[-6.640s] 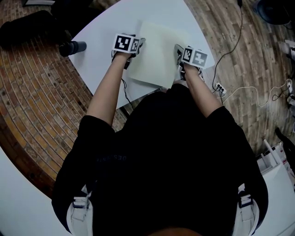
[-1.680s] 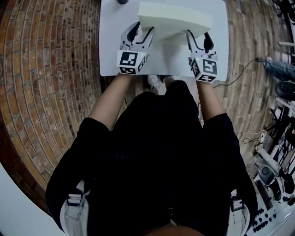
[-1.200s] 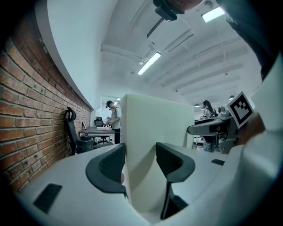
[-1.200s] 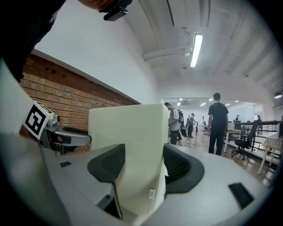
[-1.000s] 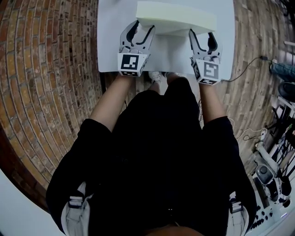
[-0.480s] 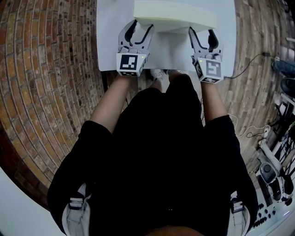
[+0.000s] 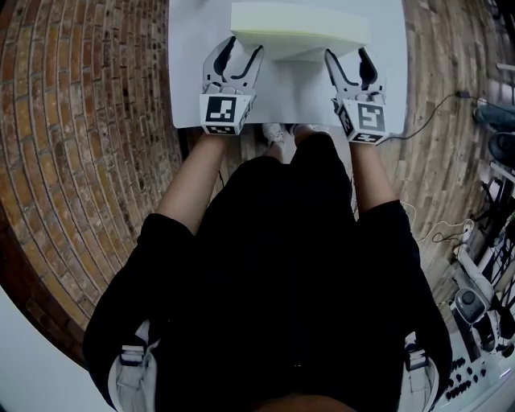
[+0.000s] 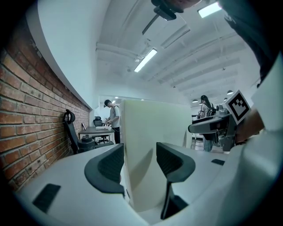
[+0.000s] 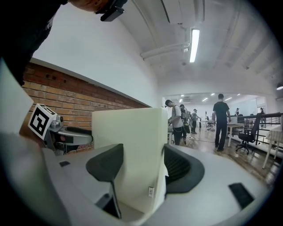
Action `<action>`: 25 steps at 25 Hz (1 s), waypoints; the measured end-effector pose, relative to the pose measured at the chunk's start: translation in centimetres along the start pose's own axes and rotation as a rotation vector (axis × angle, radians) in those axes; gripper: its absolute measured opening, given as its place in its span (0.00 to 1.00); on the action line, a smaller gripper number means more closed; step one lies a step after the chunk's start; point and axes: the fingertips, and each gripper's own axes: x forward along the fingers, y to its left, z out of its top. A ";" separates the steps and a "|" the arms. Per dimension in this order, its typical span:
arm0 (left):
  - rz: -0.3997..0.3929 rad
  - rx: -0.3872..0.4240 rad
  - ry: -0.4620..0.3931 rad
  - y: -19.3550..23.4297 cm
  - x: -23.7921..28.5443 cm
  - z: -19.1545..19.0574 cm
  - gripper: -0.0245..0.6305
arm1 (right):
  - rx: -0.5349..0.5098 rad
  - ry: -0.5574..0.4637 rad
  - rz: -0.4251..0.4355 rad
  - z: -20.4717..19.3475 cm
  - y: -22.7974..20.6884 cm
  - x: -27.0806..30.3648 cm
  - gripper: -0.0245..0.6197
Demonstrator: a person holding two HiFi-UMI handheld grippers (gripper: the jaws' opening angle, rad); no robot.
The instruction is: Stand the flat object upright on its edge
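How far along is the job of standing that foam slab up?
Done: the foam slab stands upright on its edge on the white table. In hand: the left tool and the right tool sit at its two ends, jaws apart; the right tool's jaws have just been opening, with the slab's end between them. Remaining: draw both tools away and check it stays up.

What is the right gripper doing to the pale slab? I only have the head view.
Observer: Right gripper view: the slab stands between the jaws of the right gripper, which have just been opening; the jaw at that view's left is clear of it.
Operator: And the left?
Observer: The left gripper straddles the slab's other end, jaws apart, a shadowed gap beside one.
Operator: Is it leaning?
Observer: No; in both gripper views its faces rise straight up.
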 end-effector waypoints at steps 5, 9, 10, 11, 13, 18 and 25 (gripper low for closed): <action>-0.001 0.004 0.000 0.2 -0.2 0.4 0.38 | 0.005 0.003 0.008 0.6 -0.4 -0.1 0.50; -0.010 0.006 -0.004 0.1 -0.2 0.8 0.38 | -0.004 0.005 0.025 1.0 -0.3 -0.3 0.49; -0.013 0.007 -0.005 -0.1 -0.2 0.9 0.38 | -0.005 0.005 0.030 1.1 -0.3 -0.5 0.48; -0.016 0.008 -0.005 -0.3 -0.2 1.0 0.38 | -0.007 0.006 0.033 1.2 -0.3 -0.6 0.47; -0.018 0.008 -0.004 -0.4 -0.2 1.1 0.38 | -0.007 0.006 0.036 1.3 -0.2 -0.7 0.48; -0.020 0.007 -0.002 -0.4 -0.4 1.4 0.38 | -0.001 0.007 0.038 1.7 -0.3 -0.7 0.47; -0.016 -0.031 0.006 0.5 -1.4 1.6 0.38 | -0.005 0.001 0.045 2.7 0.1 -1.2 0.47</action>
